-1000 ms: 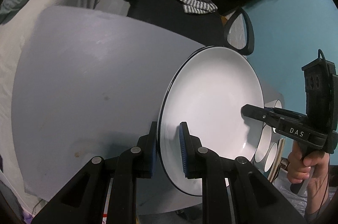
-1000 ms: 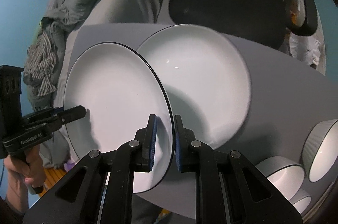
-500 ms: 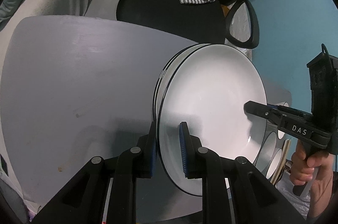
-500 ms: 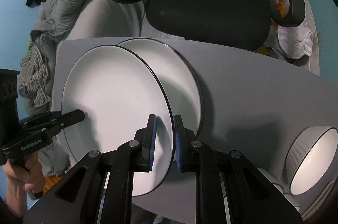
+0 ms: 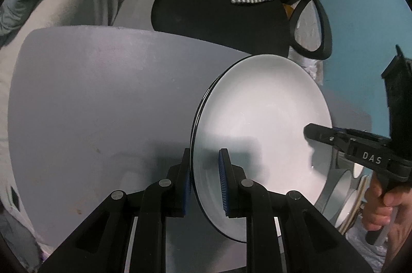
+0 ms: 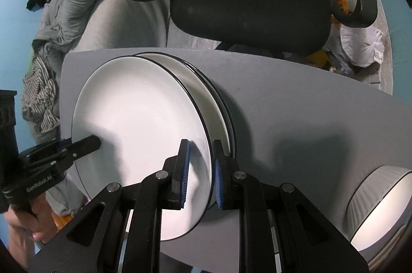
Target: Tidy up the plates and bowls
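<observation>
A white plate with a thin black rim (image 5: 260, 123) is held at opposite edges by both grippers. My left gripper (image 5: 204, 162) is shut on its near rim, and my right gripper (image 5: 310, 131) bites the far rim. In the right wrist view the same plate (image 6: 139, 118) sits tilted in my right gripper (image 6: 200, 153), with my left gripper (image 6: 94, 143) on its left rim. It hangs just over a stack of like plates (image 6: 208, 90) on the grey table (image 6: 296, 118); only the stack's right edge shows.
A ribbed white bowl (image 6: 378, 203) stands at the table's right, and more bowls (image 5: 343, 195) show behind the plate. A black office chair (image 6: 247, 0) with a striped cloth is beyond the far edge. Bedding and clothes (image 6: 77, 5) lie to the left.
The held plate has moved across over the stack and lower, so it now covers most of the plates beneath. Both grippers have stayed shut on its rim.
</observation>
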Demonstrator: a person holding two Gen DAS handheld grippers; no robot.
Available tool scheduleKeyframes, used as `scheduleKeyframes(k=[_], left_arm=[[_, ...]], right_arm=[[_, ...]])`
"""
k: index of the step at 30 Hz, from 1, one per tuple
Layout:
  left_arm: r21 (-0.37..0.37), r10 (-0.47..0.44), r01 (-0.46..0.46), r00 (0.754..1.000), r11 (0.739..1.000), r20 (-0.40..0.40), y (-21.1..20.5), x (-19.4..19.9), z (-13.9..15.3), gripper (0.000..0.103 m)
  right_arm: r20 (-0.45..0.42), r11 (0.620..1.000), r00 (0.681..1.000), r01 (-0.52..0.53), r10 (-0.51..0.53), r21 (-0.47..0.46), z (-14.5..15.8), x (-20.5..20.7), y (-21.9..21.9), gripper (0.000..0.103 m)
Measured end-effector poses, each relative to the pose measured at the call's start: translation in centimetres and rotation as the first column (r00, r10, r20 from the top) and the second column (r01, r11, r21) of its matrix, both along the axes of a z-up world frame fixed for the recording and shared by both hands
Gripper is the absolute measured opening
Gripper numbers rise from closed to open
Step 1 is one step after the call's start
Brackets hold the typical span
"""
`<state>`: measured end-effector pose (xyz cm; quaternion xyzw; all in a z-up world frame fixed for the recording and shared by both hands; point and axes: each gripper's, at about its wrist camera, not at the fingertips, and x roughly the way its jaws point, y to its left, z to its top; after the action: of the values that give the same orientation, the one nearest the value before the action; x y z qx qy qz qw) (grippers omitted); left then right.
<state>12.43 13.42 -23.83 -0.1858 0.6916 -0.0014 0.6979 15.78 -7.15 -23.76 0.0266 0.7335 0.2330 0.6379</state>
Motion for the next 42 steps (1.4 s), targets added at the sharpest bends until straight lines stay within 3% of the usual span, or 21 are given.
scheduleKeyframes(k=[6, 11, 15, 18, 23, 27, 30, 33, 42], left_arm=[[0.050, 0.001, 0.000, 1.000, 0.999, -0.017, -0.5, 0.2, -0.5, 0.019], [0.064, -0.009, 0.010, 1.000, 0.998, -0.003, -1.0, 0.2, -0.6, 0.027], [0.072, -0.016, 0.016, 1.000, 0.997, -0.005, -1.3, 0.2, -0.9, 0.028], [0.072, -0.017, 0.017, 1.000, 0.997, -0.001, -1.5, 0.2, -0.9, 0.034], [0.078, -0.019, 0.018, 1.000, 0.997, 0.015, -1.3, 0.0, -0.5, 0.039], [0.070, -0.013, 0.012, 1.000, 0.997, 0.021, -1.1, -0.2, -0.2, 0.039], [0.068, -0.009, 0.007, 1.000, 0.998, 0.028, -1.1, -0.4, 0.1, 0.039], [0.077, -0.002, -0.002, 0.999, 0.997, 0.047, -0.9, -0.9, 1.0, 0.040], [0.096, 0.012, -0.027, 0.988, 0.995, 0.153, -0.9, -3.3, 5.5, 0.068]], right_arm=[[-0.027, 0.999, 1.000, 0.014, -0.015, -0.037, -0.4, 0.2, 0.1, 0.017], [-0.066, 0.998, 0.997, 0.045, -0.048, -0.044, -0.2, 0.5, 0.3, 0.025], [-0.073, 0.995, 0.997, 0.029, -0.036, -0.091, 0.2, 0.6, 1.0, 0.032], [-0.088, 0.996, 0.995, 0.033, -0.041, -0.081, 0.5, 0.9, 1.0, 0.042], [-0.089, 0.995, 0.996, 0.011, -0.020, -0.101, 0.8, 1.2, 1.2, 0.045], [-0.032, 0.987, 0.999, 0.002, -0.007, -0.159, 1.5, 1.3, 1.2, 0.063], [-0.032, 0.990, 0.999, -0.006, 0.001, -0.142, 1.7, 1.4, 1.1, 0.063], [0.019, 0.981, 0.999, -0.033, 0.037, -0.192, 2.4, 1.1, 1.3, 0.063], [0.185, 0.949, 0.971, -0.090, 0.152, -0.303, 6.3, -1.3, 1.8, 0.071]])
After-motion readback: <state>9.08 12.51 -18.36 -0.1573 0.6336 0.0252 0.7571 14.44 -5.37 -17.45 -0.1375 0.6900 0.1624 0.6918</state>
